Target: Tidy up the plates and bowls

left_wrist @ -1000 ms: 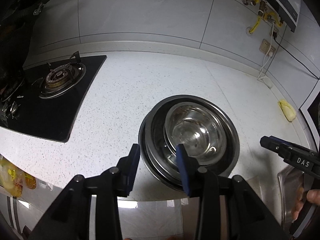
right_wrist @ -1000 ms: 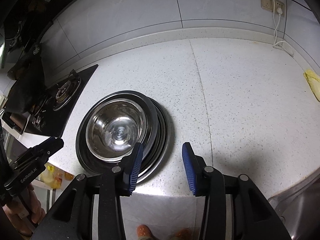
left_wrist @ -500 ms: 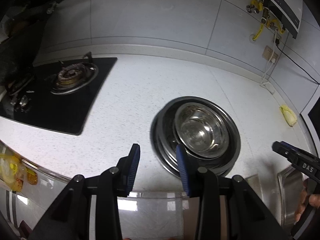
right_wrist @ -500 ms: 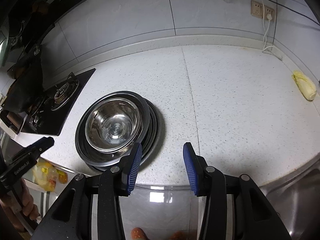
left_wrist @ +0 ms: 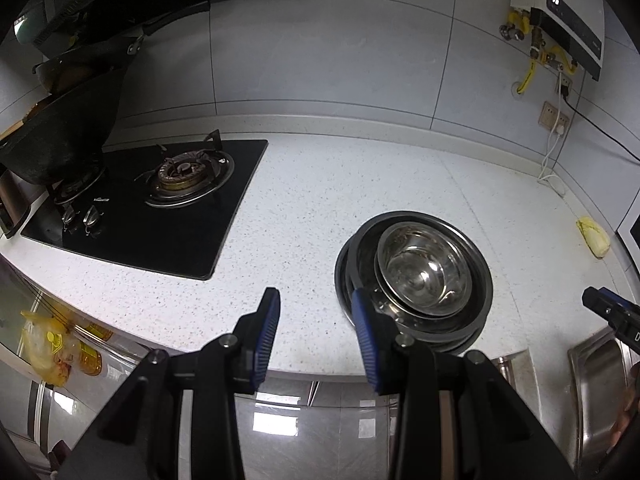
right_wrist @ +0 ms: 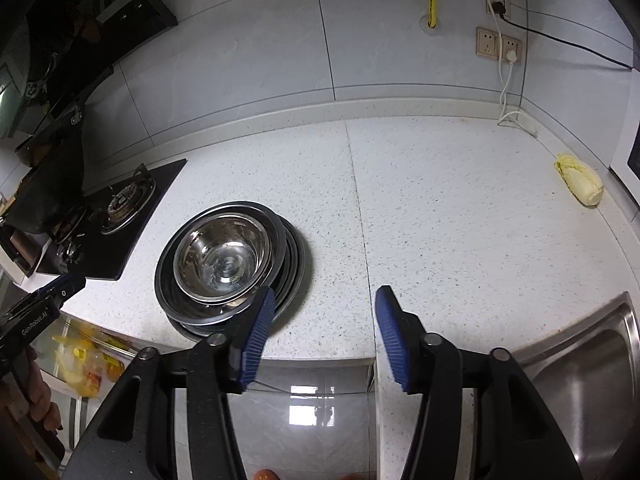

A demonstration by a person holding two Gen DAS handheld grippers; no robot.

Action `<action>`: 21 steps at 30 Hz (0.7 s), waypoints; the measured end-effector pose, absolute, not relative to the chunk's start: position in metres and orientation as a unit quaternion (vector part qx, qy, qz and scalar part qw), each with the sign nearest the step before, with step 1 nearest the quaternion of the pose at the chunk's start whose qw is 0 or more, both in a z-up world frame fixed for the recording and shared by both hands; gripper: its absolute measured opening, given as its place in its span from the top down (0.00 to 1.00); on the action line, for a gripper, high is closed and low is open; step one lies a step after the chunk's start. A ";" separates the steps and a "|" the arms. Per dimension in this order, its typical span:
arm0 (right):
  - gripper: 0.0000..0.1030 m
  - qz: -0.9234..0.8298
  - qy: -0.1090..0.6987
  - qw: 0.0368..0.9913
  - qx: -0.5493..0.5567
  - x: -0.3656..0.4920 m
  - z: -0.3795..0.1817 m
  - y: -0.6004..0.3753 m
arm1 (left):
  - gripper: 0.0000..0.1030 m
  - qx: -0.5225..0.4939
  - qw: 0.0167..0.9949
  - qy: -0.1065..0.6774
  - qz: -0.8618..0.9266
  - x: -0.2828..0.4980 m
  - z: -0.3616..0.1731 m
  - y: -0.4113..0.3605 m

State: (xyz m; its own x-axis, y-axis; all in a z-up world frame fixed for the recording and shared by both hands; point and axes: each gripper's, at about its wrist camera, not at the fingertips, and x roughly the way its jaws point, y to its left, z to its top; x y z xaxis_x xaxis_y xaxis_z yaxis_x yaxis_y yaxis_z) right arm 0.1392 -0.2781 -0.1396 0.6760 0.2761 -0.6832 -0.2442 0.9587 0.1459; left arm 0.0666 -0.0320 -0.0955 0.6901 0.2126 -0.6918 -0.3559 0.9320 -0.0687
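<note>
A shiny steel bowl (left_wrist: 424, 270) sits nested on top of a stack of dark metal plates (left_wrist: 478, 322) on the white speckled counter. The bowl (right_wrist: 220, 258) and the plate stack (right_wrist: 294, 268) also show in the right wrist view. My left gripper (left_wrist: 316, 320) is open and empty, hovering over the counter's front edge, just left of the stack. My right gripper (right_wrist: 324, 320) is open and empty, just right of the stack, pulled back from it. Each gripper's body shows at the edge of the other's view.
A black gas hob (left_wrist: 160, 208) lies on the left with a dark wok (left_wrist: 52, 136) behind it. A steel sink (right_wrist: 592, 384) is at the right. A pale cabbage (right_wrist: 578, 184) lies at the far right by the wall. Sockets and a cable (right_wrist: 506, 80) are on the wall.
Both grippers have drawn back and upward from the stack, which now looks smaller and farther. The bowl and plates have not moved. Both grippers stay open.
</note>
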 end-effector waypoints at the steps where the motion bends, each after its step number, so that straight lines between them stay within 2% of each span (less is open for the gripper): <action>1: 0.49 0.142 0.375 0.916 0.022 0.137 -0.139 -0.279 | 0.65 -0.098 0.915 0.359 0.154 0.065 -0.094 -0.033; 11: 0.43 0.127 0.355 0.926 0.034 0.113 -0.123 -0.296 | 0.65 -0.079 0.930 0.346 0.100 0.061 -0.076 -0.056; 14: 0.37 0.111 0.345 0.932 0.034 0.104 -0.117 -0.306 | 0.65 -0.079 0.934 0.337 0.086 0.061 -0.069 -0.061; 21: 0.35 0.086 0.333 0.938 0.042 0.090 -0.109 -0.329 | 0.65 -0.082 0.938 0.330 0.066 0.061 -0.060 -0.072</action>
State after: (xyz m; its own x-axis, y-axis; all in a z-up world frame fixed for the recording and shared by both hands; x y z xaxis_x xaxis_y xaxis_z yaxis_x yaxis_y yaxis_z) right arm 0.0896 -0.3287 -0.1093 0.7629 0.1891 -0.6182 -0.1333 0.9817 0.1357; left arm 0.0606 -0.0722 -0.0604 0.7741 0.0701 -0.6292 -0.1777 0.9779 -0.1098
